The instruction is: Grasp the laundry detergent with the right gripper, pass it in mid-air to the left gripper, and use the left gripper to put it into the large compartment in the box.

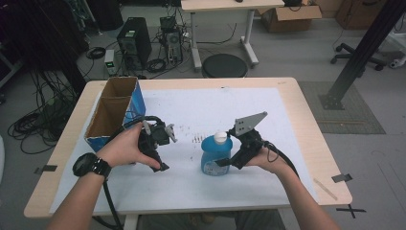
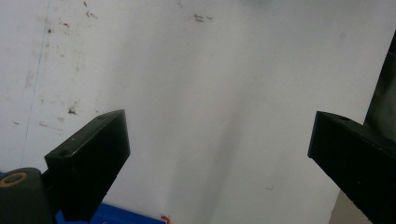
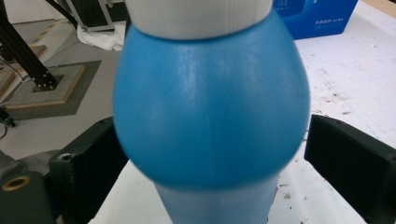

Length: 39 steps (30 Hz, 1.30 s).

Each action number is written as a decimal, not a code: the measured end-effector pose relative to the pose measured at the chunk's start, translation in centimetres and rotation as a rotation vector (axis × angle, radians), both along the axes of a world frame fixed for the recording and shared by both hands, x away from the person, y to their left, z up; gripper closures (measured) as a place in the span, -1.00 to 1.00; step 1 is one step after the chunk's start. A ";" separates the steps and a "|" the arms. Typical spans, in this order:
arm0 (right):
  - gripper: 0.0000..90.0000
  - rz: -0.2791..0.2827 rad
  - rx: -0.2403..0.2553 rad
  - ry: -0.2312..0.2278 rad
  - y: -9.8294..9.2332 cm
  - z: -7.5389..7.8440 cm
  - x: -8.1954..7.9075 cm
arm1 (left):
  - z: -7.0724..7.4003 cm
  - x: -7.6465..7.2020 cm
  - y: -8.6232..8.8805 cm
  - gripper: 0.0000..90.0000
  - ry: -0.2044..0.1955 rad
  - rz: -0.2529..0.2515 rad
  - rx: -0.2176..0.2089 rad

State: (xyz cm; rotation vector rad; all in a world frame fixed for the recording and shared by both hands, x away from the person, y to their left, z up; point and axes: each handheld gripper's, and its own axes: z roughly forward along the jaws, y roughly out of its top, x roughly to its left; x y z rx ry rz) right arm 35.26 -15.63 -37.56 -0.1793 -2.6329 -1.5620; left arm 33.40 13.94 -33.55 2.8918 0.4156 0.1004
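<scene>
A blue bottle (image 1: 214, 157) with a white cap (image 1: 219, 137) stands upright on the white sheet (image 1: 201, 110), right of the table's middle. My right gripper (image 1: 226, 161) reaches it from the right. In the right gripper view the bottle's (image 3: 210, 116) rounded shoulder spans the whole gap of that gripper (image 3: 215, 158), and both black pads (image 3: 93, 163) touch its sides. My left gripper (image 1: 167, 150) is held over the sheet to the left of the bottle. In the left gripper view my left gripper (image 2: 217, 149) stands wide open over bare white sheet (image 2: 210, 70), with nothing between its jaws.
An open cardboard box with blue sides (image 1: 115, 110) stands at the table's left edge, close behind the left hand. A strip of the same blue box (image 3: 322, 16) lies beyond the bottle. The wooden table edge (image 1: 316, 143) runs along the right. Computers, cables and a stool sit on the floor beyond.
</scene>
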 end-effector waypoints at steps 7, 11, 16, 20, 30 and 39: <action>-0.68 0.017 0.015 0.002 0.2 -0.3 0.0 | 0.0 0.1 -0.1 -0.87 -0.001 -0.002 0.003; -0.63 0.019 0.010 -0.005 0.3 -0.5 0.0 | 0.0 0.1 -0.2 -0.87 0.002 -0.004 0.004; -0.58 0.019 0.022 -0.010 0.3 -0.4 0.0 | 0.0 0.1 -0.2 -0.87 0.001 -0.006 0.004; -0.55 0.019 0.018 -0.011 0.3 -0.5 0.1 | 0.0 0.1 -0.2 -0.87 0.002 -0.007 0.006; -0.42 0.026 0.019 -0.015 0.3 -0.7 0.2 | 0.0 0.1 -0.1 -0.87 0.000 -0.001 0.004; -0.29 0.032 0.024 -0.015 0.0 -1.1 0.2 | 0.1 0.0 -0.1 -0.87 -0.004 -0.001 0.000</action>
